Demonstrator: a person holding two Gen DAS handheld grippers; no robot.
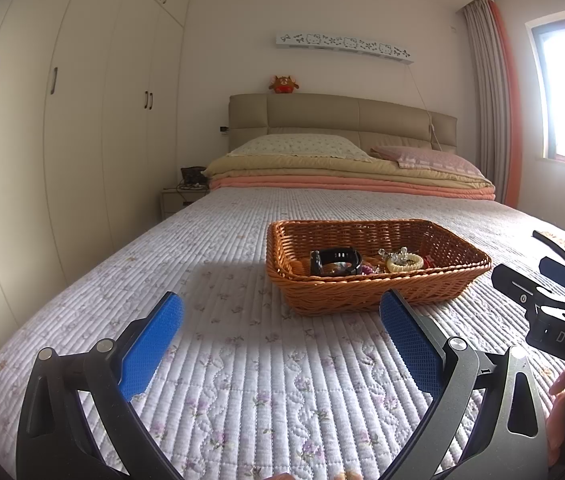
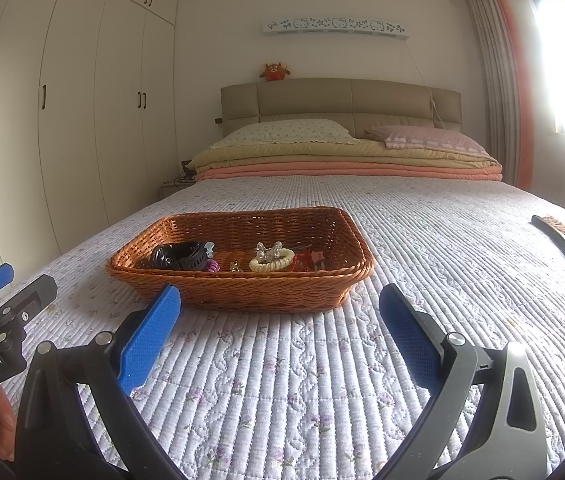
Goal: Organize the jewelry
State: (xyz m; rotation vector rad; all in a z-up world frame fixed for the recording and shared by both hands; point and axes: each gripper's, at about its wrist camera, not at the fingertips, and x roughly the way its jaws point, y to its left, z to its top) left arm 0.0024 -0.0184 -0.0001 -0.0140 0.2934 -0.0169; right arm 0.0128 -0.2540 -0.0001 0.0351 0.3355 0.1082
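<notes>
We hold our left gripper [image 1: 280, 338] and right gripper [image 2: 280, 332] wide open, with nothing in them. Both hang over the bed [image 2: 422, 240], near the basket [image 2: 242, 292]. The watch [image 2: 180, 257], the cream ring band [image 2: 272, 264] and other small bits lie inside it. We think the tidying is nearly done.

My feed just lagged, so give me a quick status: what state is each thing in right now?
Left gripper: open, empty, above the quilt.
Right gripper: open, empty.
Brown woven wicker basket: upright on the bed, uncovered.
Black watch: lying in the basket, left side.
Cream coiled hair tie: lying in the basket, middle.
Black-handled brush: lying on the quilt, outside the basket.
White wardrobe doors: shut.
</notes>
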